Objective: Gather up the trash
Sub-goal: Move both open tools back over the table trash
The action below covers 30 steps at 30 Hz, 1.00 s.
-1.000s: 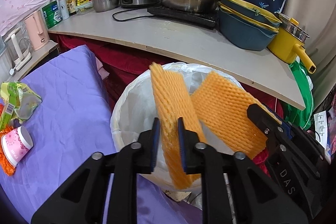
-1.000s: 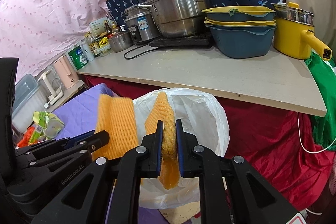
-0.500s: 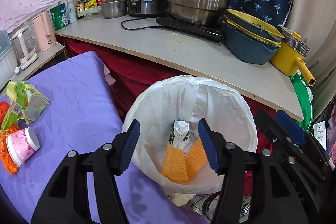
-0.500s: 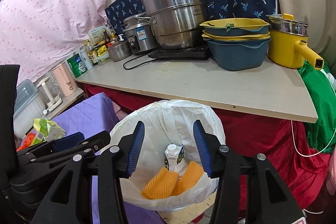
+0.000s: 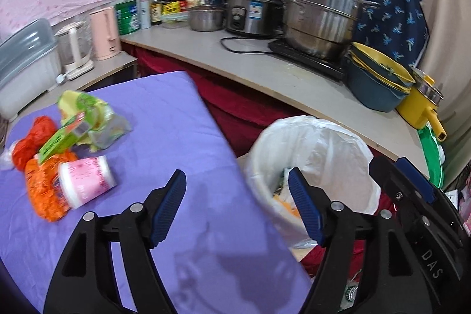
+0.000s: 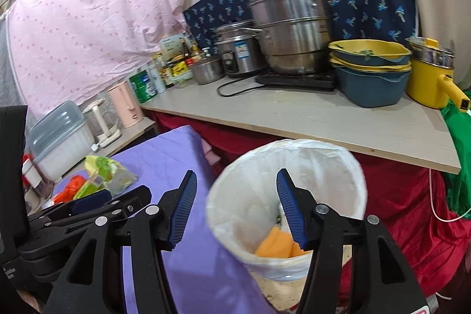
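Having swung off the bin (image 5: 312,155) since earlier; now both jaws gaping empty, heading left gripper (image 5: 237,205) toward ten o'clock, squaring onto pink cup (image 5: 86,184).

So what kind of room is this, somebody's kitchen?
Probably a small, makeshift home kitchen: a steel steamer pot and rice cooker crowd the counter, with a lined trash bin beside it.

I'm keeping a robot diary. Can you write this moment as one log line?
left gripper open | right gripper open | orange foam nets in bin | pink cup on purple cloth
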Motion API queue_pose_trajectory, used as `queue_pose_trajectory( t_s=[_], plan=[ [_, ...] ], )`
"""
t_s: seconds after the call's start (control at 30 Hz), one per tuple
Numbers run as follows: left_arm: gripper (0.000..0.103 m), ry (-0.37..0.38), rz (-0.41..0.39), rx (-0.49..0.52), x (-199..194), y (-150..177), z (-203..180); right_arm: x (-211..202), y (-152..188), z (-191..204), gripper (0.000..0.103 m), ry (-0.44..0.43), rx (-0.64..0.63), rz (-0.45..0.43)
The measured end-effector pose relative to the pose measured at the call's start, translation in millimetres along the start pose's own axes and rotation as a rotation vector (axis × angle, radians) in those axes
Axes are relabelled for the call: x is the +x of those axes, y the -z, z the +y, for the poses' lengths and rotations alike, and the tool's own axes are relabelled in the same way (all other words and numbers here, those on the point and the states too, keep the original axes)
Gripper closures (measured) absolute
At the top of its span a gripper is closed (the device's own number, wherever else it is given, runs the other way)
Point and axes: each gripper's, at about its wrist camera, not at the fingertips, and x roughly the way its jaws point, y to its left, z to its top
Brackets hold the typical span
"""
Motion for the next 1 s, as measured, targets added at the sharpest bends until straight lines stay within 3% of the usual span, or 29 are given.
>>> queue_pose_trajectory(
  t_s=[0.37, 1.0],
  plan=[
    [0.032, -0.129, -0.006, -0.126, -37, 19, 120, 13, 25, 101, 0.047, -0.130, -0.073, 0.060],
    [0.032, -0.317, 0.022, -0.282, -60, 53, 305, 60, 80, 263, 0.047, -0.294, -0.218, 0.204]
  ],
)
